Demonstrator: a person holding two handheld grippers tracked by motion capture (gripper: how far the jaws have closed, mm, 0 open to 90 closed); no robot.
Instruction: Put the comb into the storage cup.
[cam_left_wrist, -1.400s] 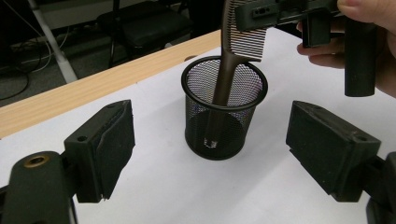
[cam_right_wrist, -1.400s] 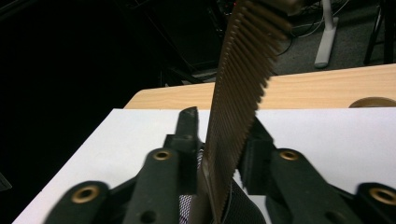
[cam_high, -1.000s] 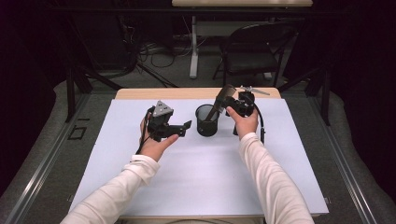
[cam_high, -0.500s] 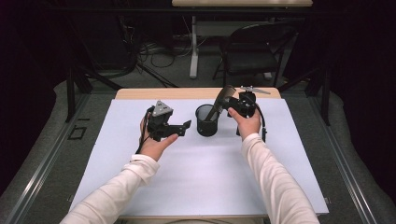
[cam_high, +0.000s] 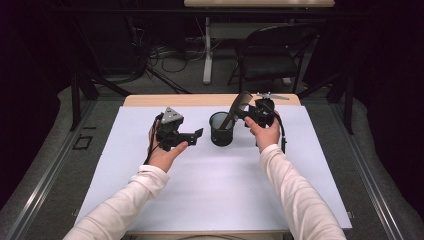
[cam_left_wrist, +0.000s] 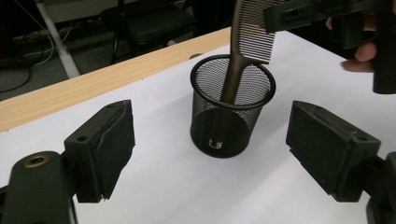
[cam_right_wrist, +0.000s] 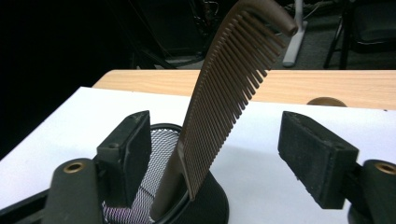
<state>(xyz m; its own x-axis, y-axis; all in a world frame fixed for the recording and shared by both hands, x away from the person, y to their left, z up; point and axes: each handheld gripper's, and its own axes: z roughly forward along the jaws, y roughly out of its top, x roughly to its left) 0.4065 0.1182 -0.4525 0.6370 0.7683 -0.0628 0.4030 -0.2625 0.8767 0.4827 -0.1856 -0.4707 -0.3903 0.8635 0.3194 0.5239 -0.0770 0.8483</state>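
Note:
A black mesh cup (cam_high: 221, 130) stands on the white sheet (cam_high: 210, 195), near the table's far edge. A brown comb (cam_high: 239, 105) stands handle-down in it and leans right, its teeth end sticking well above the rim. My right gripper (cam_high: 246, 112) is open just right of the cup; in the right gripper view the comb (cam_right_wrist: 229, 93) rises between the wide-apart jaws without touching either pad, and the cup (cam_right_wrist: 161, 154) sits below. My left gripper (cam_high: 197, 136) is open left of the cup, with the cup (cam_left_wrist: 232, 109) and comb (cam_left_wrist: 252, 28) straight ahead.
The table's wooden far edge (cam_high: 150, 100) runs behind the cup. A black chair (cam_high: 272, 55) and cables on the floor lie beyond it. The white sheet stretches wide toward the near edge.
Both hands have barely shifted. The comb stays leaning in the cup at the same angle.

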